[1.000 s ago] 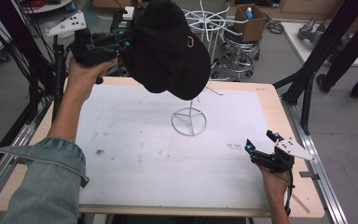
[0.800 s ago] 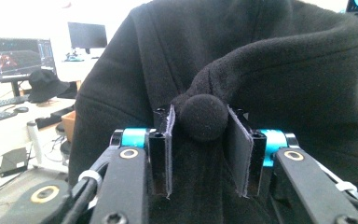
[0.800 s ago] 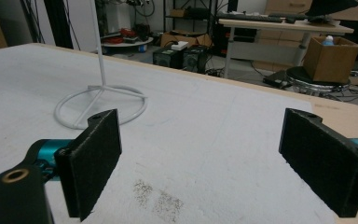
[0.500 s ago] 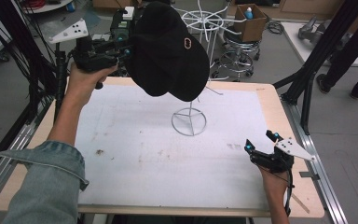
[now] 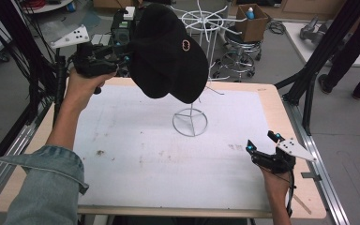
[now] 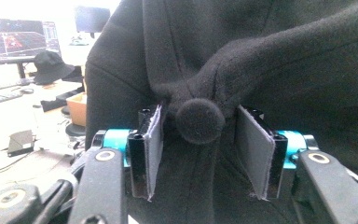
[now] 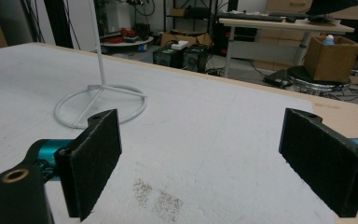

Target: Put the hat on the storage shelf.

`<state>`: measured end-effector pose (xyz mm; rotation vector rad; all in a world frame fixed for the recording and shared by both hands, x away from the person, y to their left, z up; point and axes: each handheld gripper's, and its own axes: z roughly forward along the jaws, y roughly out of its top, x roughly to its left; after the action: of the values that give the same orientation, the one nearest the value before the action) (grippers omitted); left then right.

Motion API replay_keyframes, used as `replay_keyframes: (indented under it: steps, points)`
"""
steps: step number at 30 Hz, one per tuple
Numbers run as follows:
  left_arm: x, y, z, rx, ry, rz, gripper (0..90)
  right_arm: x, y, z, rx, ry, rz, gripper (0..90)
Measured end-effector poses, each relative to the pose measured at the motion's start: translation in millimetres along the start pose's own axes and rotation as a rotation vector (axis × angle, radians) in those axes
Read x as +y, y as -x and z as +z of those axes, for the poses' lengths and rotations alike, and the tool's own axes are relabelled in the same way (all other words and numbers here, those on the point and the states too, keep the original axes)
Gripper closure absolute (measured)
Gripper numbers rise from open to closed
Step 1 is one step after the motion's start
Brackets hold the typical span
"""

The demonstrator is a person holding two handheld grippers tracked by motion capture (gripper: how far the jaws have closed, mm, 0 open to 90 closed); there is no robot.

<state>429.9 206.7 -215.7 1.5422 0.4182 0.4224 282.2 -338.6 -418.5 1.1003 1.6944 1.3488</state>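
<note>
A black cap (image 5: 168, 56) with a small round logo hangs in the air above the white wire stand (image 5: 190, 123), hiding the top of its pole. My left gripper (image 5: 126, 61) holds the cap from the left, raised over the table's far left corner. In the left gripper view the pads (image 6: 154, 140) pinch bunched crown fabric (image 6: 284, 60) around the top button (image 6: 200, 121). My right gripper (image 5: 261, 142) rests low near the table's front right, open with nothing between its jaws (image 7: 205, 154). The stand's ring base (image 7: 100, 105) lies ahead of it to the left.
A white mat (image 5: 136, 154) covers the wooden table. Behind the table stand a second wire rack (image 5: 201, 21), a stool and a cardboard box (image 5: 253, 23). Black frame posts rise at both sides. A person's legs (image 5: 356, 70) stand at the far right.
My left gripper has carried the cap slightly right and down toward the stand's top. The right gripper has stayed still and open.
</note>
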Motion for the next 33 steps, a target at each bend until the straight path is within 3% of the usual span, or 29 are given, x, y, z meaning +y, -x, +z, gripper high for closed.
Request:
replay_keyframes:
  steps: [11,20,28,33]
  points:
    - [-3.0,-0.9,-12.6,0.041,-0.006,-0.029,41.6,0.1,0.9,1.2,0.001,0.012,0.001,12.1]
    - [-9.2,7.8,-41.9,0.109,0.026,-0.031,35.6,1.6,-1.3,8.2,0.013,0.024,0.002,12.1]
    - [-31.0,20.1,-67.2,0.186,0.000,-0.017,31.5,3.6,-5.9,16.9,0.030,0.029,0.007,12.1]
    - [-51.6,26.2,-79.9,0.259,-0.024,-0.022,28.2,5.2,-9.5,22.6,0.044,0.033,0.006,12.0]
